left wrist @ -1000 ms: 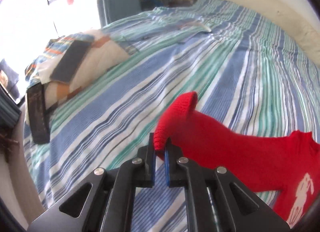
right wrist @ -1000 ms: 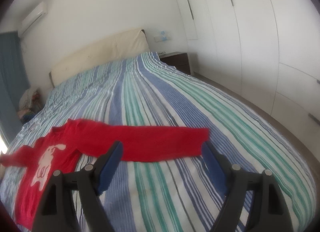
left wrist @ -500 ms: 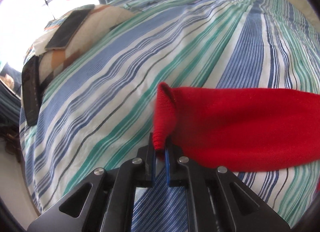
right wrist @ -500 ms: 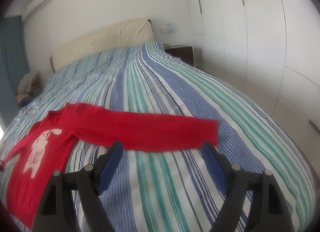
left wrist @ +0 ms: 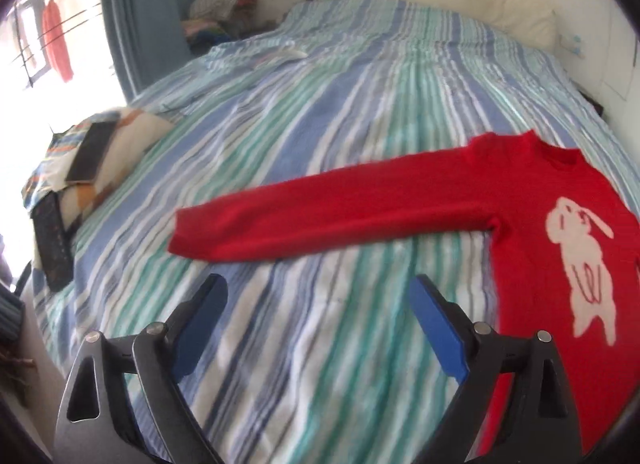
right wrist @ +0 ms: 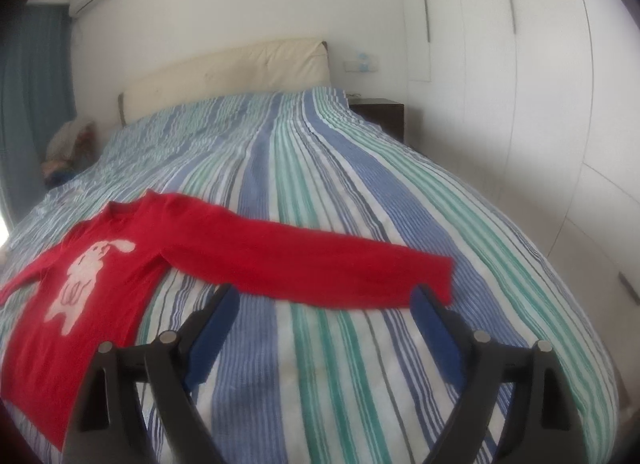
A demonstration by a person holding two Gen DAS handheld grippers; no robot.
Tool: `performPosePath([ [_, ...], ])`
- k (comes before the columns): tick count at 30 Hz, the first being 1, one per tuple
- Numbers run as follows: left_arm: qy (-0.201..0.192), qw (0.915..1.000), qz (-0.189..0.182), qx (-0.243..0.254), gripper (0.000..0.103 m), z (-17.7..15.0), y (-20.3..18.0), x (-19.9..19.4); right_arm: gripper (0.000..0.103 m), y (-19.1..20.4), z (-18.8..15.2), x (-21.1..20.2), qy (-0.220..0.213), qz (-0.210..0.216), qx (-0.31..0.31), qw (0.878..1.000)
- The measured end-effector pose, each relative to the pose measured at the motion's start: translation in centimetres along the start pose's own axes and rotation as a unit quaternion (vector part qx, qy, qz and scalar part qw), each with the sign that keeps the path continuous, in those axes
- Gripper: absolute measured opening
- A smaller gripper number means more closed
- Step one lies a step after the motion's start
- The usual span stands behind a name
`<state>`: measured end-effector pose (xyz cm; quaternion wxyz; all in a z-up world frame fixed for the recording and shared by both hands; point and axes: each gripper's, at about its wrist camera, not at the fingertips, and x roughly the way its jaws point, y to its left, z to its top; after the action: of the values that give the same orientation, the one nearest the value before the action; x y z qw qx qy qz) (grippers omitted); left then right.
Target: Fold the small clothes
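A small red sweater (left wrist: pixel 520 200) with a white rabbit on the chest lies flat, face up, on the striped bed. In the left wrist view its sleeve (left wrist: pixel 320 208) stretches left, the cuff just beyond my open, empty left gripper (left wrist: pixel 318 312). In the right wrist view the sweater (right wrist: pixel 100 264) lies at the left and its other sleeve (right wrist: pixel 320 264) stretches right, the cuff near the right finger of my open, empty right gripper (right wrist: pixel 324 320).
The bed (left wrist: pixel 320 112) has a blue, green and white striped cover and a cream headboard (right wrist: pixel 240 68). A patterned pillow (left wrist: pixel 108 148) with a dark device on it lies at the bed's left edge. White wardrobes (right wrist: pixel 540 64) and a nightstand (right wrist: pixel 380 112) stand right.
My left gripper was shut on the cuff of the left sleeve, pulled it out straight, then opened and let it drop flat. The right gripper stayed open and moved slightly closer to the right sleeve.
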<state>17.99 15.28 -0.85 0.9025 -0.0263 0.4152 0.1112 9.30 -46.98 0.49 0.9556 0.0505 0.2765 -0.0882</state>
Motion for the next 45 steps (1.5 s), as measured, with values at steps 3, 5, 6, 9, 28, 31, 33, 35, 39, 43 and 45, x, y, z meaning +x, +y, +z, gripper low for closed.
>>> performPosePath([
  [3,0.010,0.9961,-0.074,0.046,0.094,-2.2,-5.5,-1.4,0.086,4.1,-0.2,-0.6,0.019,0.072,-0.058,0.996],
  [5,0.020,0.9912,-0.107,0.075,0.094,-4.0,-8.8,-1.9,0.086,7.4,-1.0,-1.3,0.038,0.123,-0.091,0.988],
  [6,0.027,0.9884,-0.121,0.088,0.094,-4.9,-10.0,-2.0,0.086,9.1,-1.5,-1.6,0.046,0.145,-0.110,0.982],
  [9,0.024,0.9825,-0.137,0.124,0.094,-7.5,-12.5,-1.8,0.086,13.3,-3.7,-2.5,0.055,0.179,-0.154,0.970],
  [28,-0.050,0.9846,-0.098,0.136,0.094,-10.3,-12.1,-3.4,0.086,13.6,-7.3,-2.7,0.049,0.167,-0.092,0.980],
  [31,-0.060,0.9852,-0.094,0.130,0.095,-10.0,-11.7,-3.8,0.086,12.9,-6.2,-5.4,0.028,0.194,-0.053,0.979],
  [33,-0.062,0.9857,-0.097,0.123,0.095,-9.8,-11.4,-3.9,0.086,12.9,-5.3,-7.4,0.018,0.229,-0.032,0.973],
  [35,-0.062,0.9859,-0.100,0.119,0.095,-9.6,-11.3,-3.8,0.086,13.6,-4.4,-9.7,-0.002,0.255,-0.033,0.966],
  [39,-0.056,0.9861,-0.102,0.119,0.095,-9.6,-11.6,-3.4,0.089,16.0,-3.2,-11.5,-0.012,0.260,-0.080,0.962],
  [43,-0.045,0.9854,-0.097,0.133,0.095,-10.1,-12.1,-2.9,0.089,18.1,-4.5,-8.2,0.044,0.208,-0.137,0.968],
  [45,-0.039,0.9848,-0.091,0.142,0.095,-10.3,-12.4,-2.7,0.089,18.2,-5.9,-6.0,0.091,0.202,-0.135,0.966],
])
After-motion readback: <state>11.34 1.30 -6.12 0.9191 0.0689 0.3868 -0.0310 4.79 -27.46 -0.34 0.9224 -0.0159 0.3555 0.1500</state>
